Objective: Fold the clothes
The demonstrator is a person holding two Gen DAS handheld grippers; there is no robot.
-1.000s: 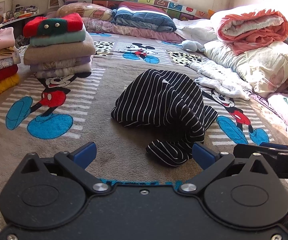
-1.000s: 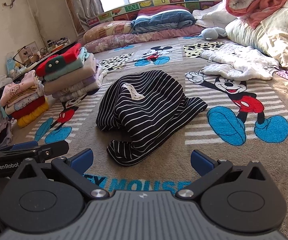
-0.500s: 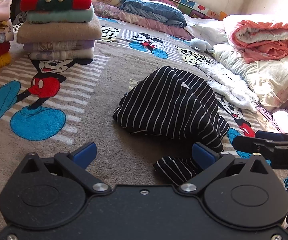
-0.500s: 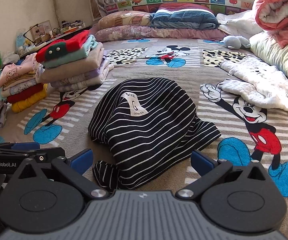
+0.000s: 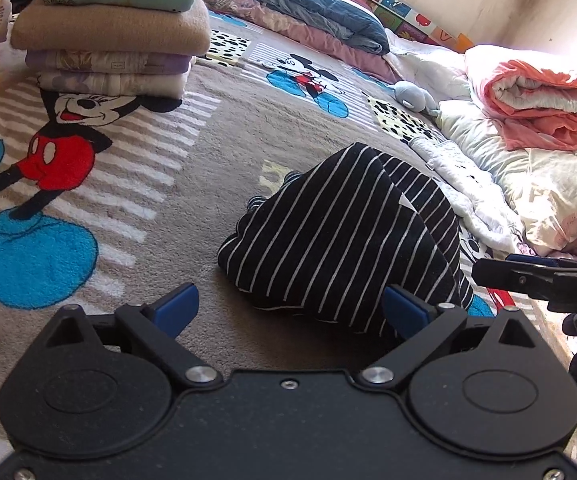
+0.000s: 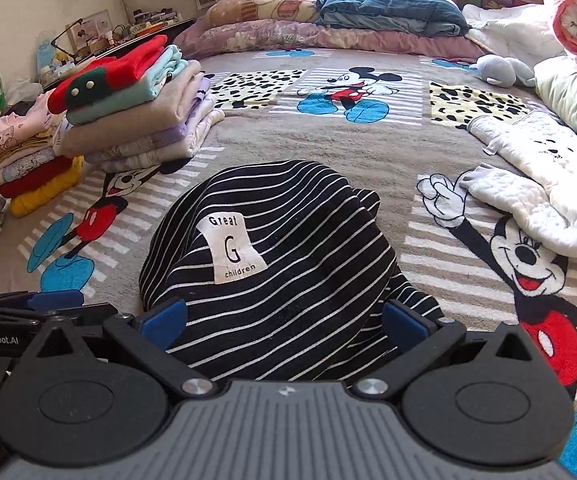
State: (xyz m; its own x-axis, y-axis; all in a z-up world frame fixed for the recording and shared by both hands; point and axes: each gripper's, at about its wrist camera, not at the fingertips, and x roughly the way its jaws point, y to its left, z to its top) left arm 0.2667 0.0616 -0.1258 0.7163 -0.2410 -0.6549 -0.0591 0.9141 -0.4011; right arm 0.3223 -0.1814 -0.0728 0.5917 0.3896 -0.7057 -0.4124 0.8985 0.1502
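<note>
A crumpled black garment with thin white stripes lies heaped on the cartoon-mouse blanket. In the right wrist view the same striped garment shows a white label reading "Great G children". My left gripper is open, its blue pads low at the heap's near edge. My right gripper is open too, with the cloth bulging between its spread fingers. Each gripper appears at the edge of the other's view: the right gripper and the left gripper.
A stack of folded clothes stands at the back left, with a second pile further left. A white quilted garment lies to the right. Pillows and rolled quilts line the right side and the back.
Both grippers have moved forward and down to the striped garment, which now fills more of each view. Its near edge now sits between the right gripper's fingers. Both stay open.
</note>
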